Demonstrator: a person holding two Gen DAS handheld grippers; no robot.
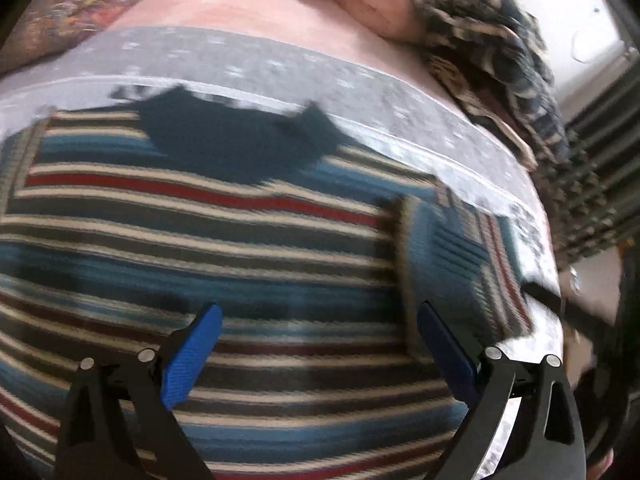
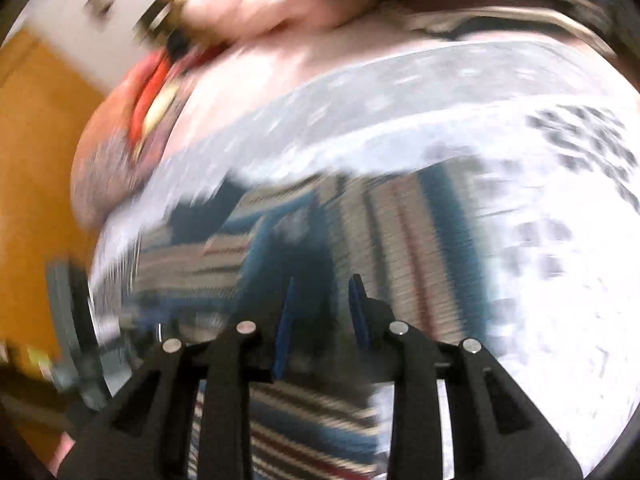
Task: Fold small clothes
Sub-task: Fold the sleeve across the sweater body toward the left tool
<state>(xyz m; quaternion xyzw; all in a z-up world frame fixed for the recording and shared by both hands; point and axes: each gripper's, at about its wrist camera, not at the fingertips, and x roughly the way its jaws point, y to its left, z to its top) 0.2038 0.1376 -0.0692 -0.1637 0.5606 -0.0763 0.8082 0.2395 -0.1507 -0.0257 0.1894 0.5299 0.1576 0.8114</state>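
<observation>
Striped knit sweater (image 1: 208, 216), blue, red, cream and dark bands, navy collar, lying flat on white patterned sheet (image 1: 400, 108). Left gripper (image 1: 320, 354) hovering wide open, empty. Right gripper (image 2: 322, 324) narrowly parted; grip on fabric unclear, view blurred.

Left wrist camera looks steeply down from close above the striped shirt (image 1: 200, 240), which fills the view beyond its wide-spread fingers (image 1: 192, 356). Right wrist camera, badly blurred, faces down past its narrowly parted fingers (image 2: 285, 332). Both views share the shirt and the white patterned sheet (image 1: 360, 96) beyond the fingertips.
</observation>
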